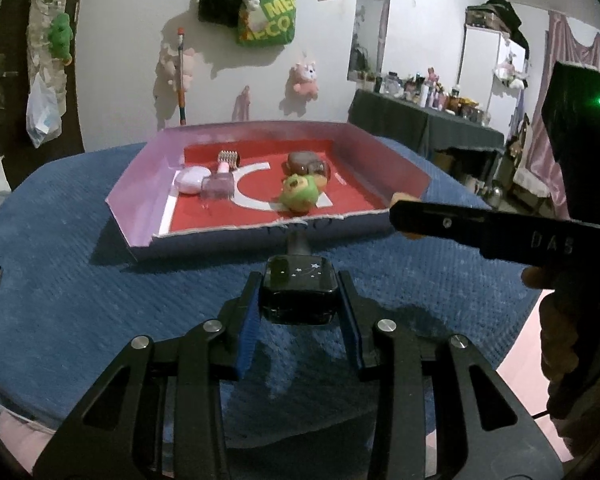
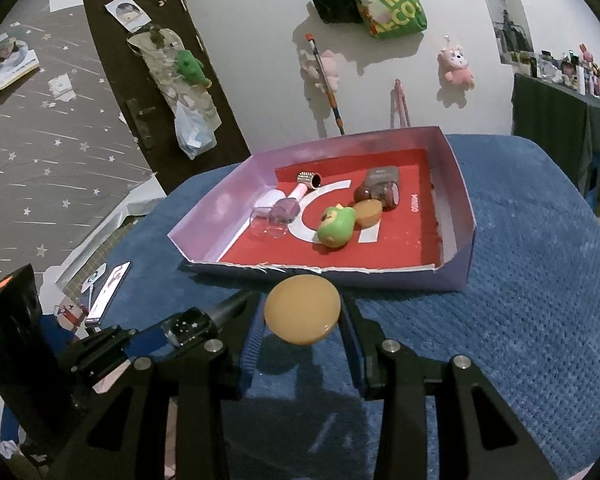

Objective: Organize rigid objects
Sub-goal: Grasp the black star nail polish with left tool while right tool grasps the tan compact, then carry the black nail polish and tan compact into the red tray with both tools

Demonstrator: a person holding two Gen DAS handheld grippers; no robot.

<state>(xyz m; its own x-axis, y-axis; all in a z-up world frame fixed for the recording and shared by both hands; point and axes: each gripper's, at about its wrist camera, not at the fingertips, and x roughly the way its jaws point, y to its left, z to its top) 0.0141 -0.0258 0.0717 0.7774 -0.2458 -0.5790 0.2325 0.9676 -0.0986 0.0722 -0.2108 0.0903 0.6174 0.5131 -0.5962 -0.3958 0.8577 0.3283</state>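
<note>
Grip is already made on both sides. The left hand-held gripper (image 1: 299, 296) has its blue pads pressed against the flanks of a glossy black, square-bodied bottle with small white stars on its face (image 1: 298, 294), and the bottle's dark neck points ahead toward the tray. The right hand-held gripper (image 2: 302, 312) is clamped on a flat, round, tan plastic disc (image 2: 302, 309), pinched at its edges. Both loads hang over the blue textured cloth surface (image 1: 80, 280), just short of the near wall of the shallow cardboard tray with lilac walls and a red floor (image 2: 456, 216).

Inside the tray lie a green rounded toy (image 2: 334, 226), a second tan disc (image 2: 368, 212), a brown lump of an object (image 2: 380, 188), a pale purple glass bottle with a silver cap (image 2: 286, 208) and a white oval case (image 2: 268, 202).

To place these well, each load should probably clear the torn front rim before going down. The bare red floor at the right front looks the safest landing spot. The disc is best lowered flat, and the bottle laid on its side, with the pads parting only once each piece rests on the floor.
</note>
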